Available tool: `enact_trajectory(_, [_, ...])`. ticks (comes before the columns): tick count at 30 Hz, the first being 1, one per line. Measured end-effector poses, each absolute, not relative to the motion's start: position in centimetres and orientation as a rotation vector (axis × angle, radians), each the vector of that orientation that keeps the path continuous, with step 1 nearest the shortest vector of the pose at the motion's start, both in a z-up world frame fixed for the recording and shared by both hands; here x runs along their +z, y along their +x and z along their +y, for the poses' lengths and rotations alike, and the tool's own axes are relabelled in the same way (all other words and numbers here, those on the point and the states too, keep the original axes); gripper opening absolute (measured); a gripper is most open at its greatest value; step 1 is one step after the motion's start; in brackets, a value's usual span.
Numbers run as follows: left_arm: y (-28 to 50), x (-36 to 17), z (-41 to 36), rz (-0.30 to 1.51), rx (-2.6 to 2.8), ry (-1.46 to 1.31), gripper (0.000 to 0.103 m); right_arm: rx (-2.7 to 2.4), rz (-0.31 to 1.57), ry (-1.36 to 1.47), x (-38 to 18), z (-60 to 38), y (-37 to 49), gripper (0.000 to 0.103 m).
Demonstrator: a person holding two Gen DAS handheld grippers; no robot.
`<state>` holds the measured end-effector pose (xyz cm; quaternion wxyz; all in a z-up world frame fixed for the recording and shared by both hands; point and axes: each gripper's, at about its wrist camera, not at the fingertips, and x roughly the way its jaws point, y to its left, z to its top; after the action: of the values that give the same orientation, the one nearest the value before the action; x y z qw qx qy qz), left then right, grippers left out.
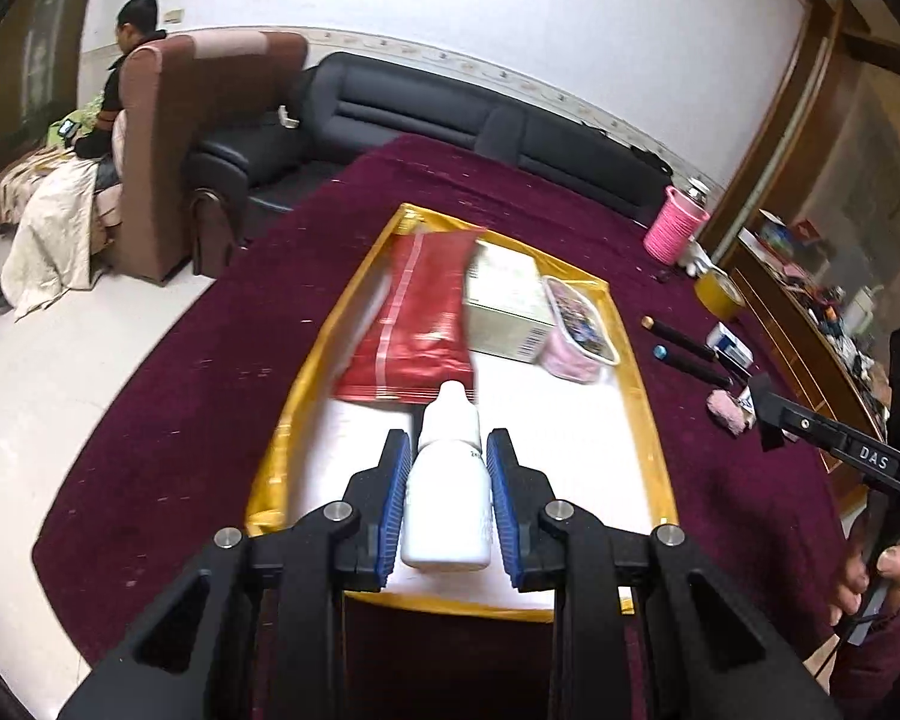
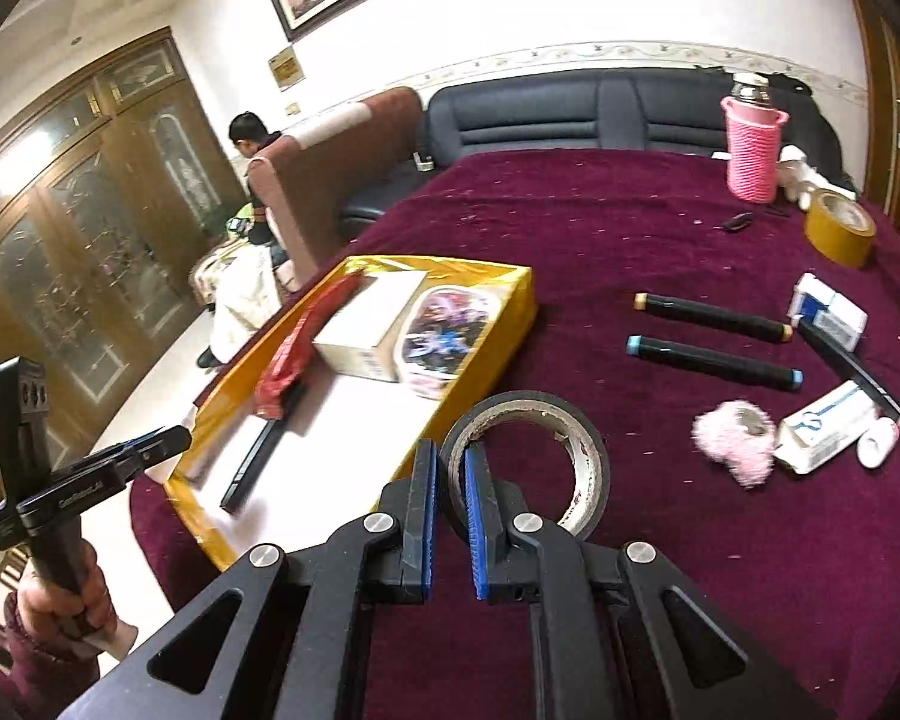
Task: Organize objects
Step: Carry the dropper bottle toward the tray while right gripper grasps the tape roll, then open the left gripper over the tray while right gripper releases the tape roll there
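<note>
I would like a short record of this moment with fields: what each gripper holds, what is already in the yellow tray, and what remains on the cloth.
left gripper: shut on white dropper bottle, over the yellow tray
right gripper: shut on the wall of the black tape roll
in tray: red packet, beige box, pink cup
on cloth: two black markers, yellow tape, pink fluffy item

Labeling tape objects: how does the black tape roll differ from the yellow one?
The black tape roll is thin-walled, clamped through its wall by the right gripper. The yellow tape roll is thicker-walled, tilted on the cloth at the far right, untouched. Both are open rings.
</note>
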<state>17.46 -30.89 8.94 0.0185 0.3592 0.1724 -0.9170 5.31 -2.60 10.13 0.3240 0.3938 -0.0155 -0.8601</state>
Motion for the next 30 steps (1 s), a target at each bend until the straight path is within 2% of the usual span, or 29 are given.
enact_trajectory(6, [16.8,8.2,-30.9,0.58,-2.871,1.145,0.026,-2.206,-0.02,1.043,10.0,-5.1,5.7,0.01])
enact_trajectory(13, [13.3,7.3,-27.7,0.532,-2.937,1.243,0.026,-2.128,0.01,1.079,9.1,-9.3,5.5,0.011])
enact_trajectory(22, [9.2,5.6,-26.8,0.458,-2.911,1.346,0.025,-2.069,0.025,1.185,5.8,-14.0,3.0,0.011])
enact_trajectory(30, [8.1,3.9,-27.2,0.512,-2.886,1.41,0.025,-2.062,0.048,1.278,3.2,-14.8,1.4,0.011])
